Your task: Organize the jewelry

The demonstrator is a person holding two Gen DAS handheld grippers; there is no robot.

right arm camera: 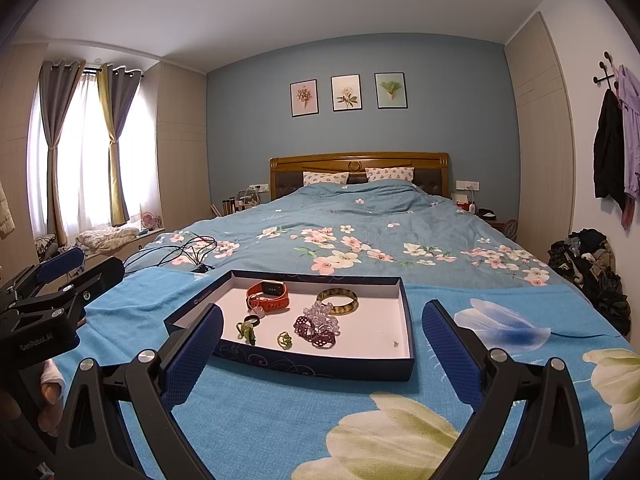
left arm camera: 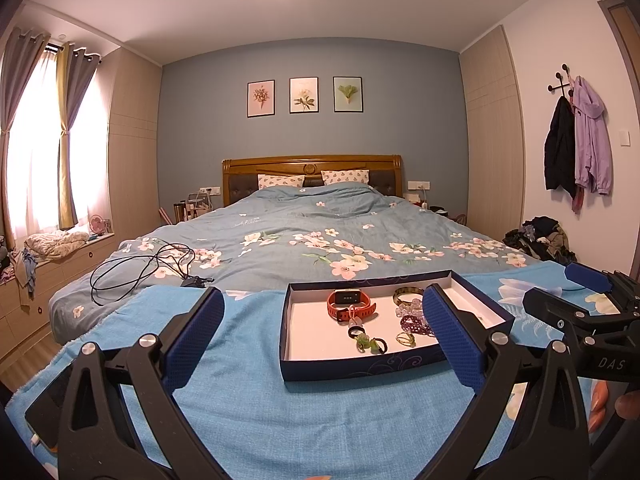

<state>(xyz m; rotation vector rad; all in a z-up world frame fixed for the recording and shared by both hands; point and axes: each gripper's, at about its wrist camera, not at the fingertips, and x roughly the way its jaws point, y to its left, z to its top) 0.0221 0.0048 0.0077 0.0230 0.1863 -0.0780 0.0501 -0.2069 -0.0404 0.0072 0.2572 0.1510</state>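
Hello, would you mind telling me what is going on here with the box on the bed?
A person holds the left gripper and the right gripper, both open and empty, above the blue cloth. Ahead lies a shallow box holding an orange watch, a brown bangle, purple beaded bracelets and small rings. Nothing is gripped yet.

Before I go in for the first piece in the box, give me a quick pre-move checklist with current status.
1. Left gripper open and empty: ok.
2. Right gripper open and empty: ok.
3. Box flat on the blue cloth, open top: ok.
4. Watch lying apart from the bangle, free to pick: ok.
5. Purple bracelets separate from each other: not ok, they lie bunched and touching.
6. Where the sorted pieces should go: cannot tell, no second tray or holder shows.
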